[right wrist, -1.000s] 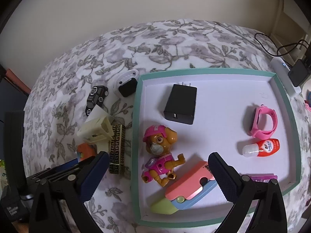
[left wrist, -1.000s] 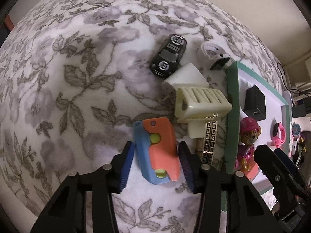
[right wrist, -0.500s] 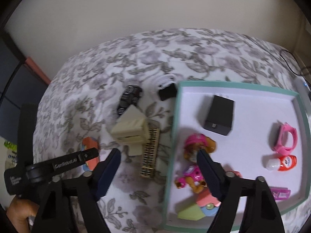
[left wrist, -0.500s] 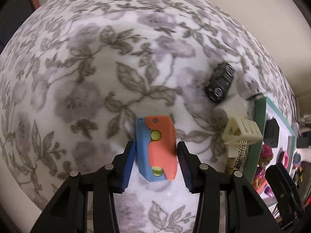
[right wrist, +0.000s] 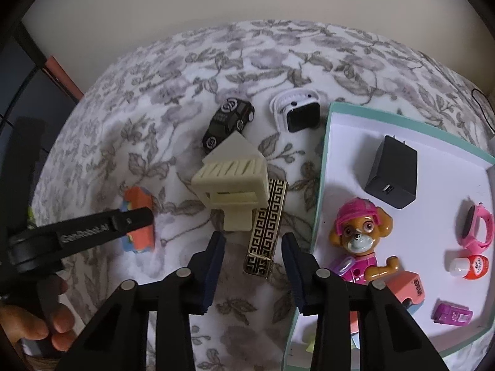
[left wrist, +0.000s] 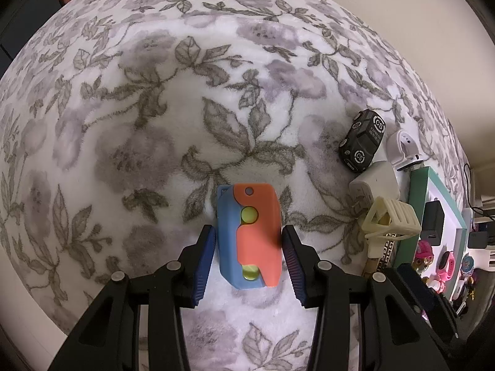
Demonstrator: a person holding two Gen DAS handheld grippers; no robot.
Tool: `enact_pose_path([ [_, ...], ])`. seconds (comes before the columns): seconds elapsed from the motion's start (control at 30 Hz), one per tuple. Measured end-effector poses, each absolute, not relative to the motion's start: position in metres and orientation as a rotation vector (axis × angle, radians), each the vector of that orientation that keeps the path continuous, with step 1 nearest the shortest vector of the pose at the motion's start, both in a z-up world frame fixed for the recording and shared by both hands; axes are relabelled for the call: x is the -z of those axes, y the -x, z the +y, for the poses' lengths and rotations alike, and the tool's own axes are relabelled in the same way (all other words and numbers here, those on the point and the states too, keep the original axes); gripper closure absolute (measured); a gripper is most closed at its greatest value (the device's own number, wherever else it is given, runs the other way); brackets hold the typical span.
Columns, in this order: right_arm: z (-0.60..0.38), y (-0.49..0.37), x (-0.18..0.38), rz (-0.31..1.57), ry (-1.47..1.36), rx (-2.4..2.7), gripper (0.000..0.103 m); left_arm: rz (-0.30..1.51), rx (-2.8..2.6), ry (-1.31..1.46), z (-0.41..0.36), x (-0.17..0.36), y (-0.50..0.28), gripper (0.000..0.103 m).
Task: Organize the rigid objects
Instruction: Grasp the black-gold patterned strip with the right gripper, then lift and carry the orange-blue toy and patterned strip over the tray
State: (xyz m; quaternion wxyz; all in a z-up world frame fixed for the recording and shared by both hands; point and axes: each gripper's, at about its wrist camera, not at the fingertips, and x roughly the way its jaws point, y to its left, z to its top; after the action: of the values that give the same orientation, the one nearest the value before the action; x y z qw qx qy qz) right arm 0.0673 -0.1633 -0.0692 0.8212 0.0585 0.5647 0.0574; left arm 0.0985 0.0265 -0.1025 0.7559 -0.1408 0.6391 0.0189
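Observation:
My left gripper (left wrist: 247, 247) is shut on an orange and blue toy (left wrist: 256, 235) and holds it over the floral blanket (left wrist: 154, 123). The right wrist view shows that same toy (right wrist: 139, 216) left of the pile. My right gripper (right wrist: 253, 247) hangs over the near end of a black and gold patterned box (right wrist: 267, 216). Its jaws are closing with the box end between them, and the pads do not touch it. A cream hair clip (right wrist: 232, 179) lies across the far end of the box.
A white charger (right wrist: 235, 145), a black toy car (right wrist: 229, 120) and a white smartwatch (right wrist: 297, 114) lie behind the clip. At right, the teal-rimmed tray (right wrist: 321, 185) holds a black charger (right wrist: 393, 176), a pup figure (right wrist: 359, 232), a pink watch (right wrist: 476, 228) and small items. A hand (right wrist: 31, 330) is at lower left.
My left gripper carried the toy left, away from the tray. My right gripper moved left from over the tray to over the patterned box, and its jaws narrowed a lot.

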Motion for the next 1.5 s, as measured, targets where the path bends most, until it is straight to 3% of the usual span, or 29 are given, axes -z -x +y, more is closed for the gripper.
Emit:
enact_pose_path([
  [0.37,-0.158,-0.074,0.092,1.268,-0.063,-0.074,0.076,1.404,-0.044,0.304,0.025,0.106,-0.101,0.057],
  [0.83,-0.137,-0.08,0.099,1.226,0.057,-0.035,0.076,1.4,-0.052,0.233,0.013,0.107,-0.102,0.057],
  [1.23,-0.164,-0.073,0.071,1.197,-0.128,-0.053,0.081,1.323,-0.001,0.235,0.003,0.08,-0.105,0.06],
  [1.33,-0.169,-0.07,0.056,1.159,-0.142,-0.06,0.081,1.289,0.014,0.237,0.003,0.068,-0.105,0.072],
  [1.37,-0.169,-0.069,0.05,1.148,-0.145,-0.06,0.081,1.274,0.023,0.233,0.0,0.063,-0.105,0.081],
  [1.5,-0.174,-0.064,0.034,1.111,-0.164,-0.066,0.081,1.246,0.051,0.214,-0.004,0.051,-0.106,0.083],
])
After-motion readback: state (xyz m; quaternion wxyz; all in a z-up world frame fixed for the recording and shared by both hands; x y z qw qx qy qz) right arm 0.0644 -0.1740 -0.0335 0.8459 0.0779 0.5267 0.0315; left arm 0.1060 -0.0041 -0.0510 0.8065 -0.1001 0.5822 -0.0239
